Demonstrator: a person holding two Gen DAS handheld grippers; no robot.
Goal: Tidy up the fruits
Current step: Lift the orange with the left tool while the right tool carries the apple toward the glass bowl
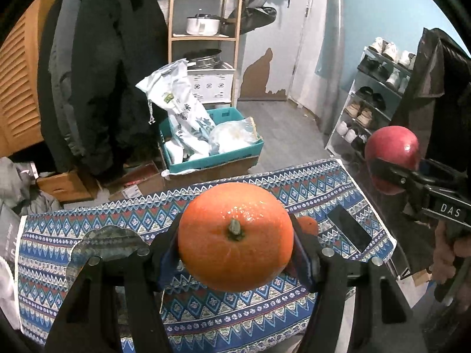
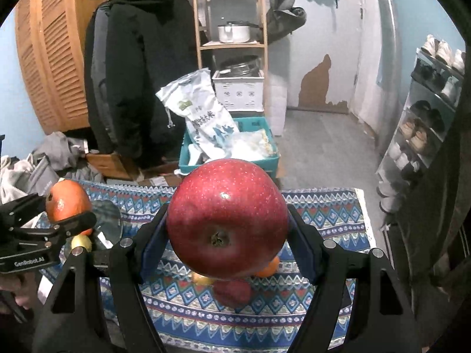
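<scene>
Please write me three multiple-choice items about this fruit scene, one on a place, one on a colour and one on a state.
1. Where does the phone lie?
A. on the patterned tablecloth
B. on the shoe rack
C. in the teal crate

2. What colour is the fruit in the right gripper?
A. green
B. yellow
C. red

3. How is the orange held?
A. it rests on the cloth
B. it is clamped in the left gripper, lifted above the table
C. it sits in a bowl

Answers: 1 A, the dark phone lies flat on the cloth's right part. 2 C, the apple is glossy red. 3 B, both fingers press its sides.
</scene>
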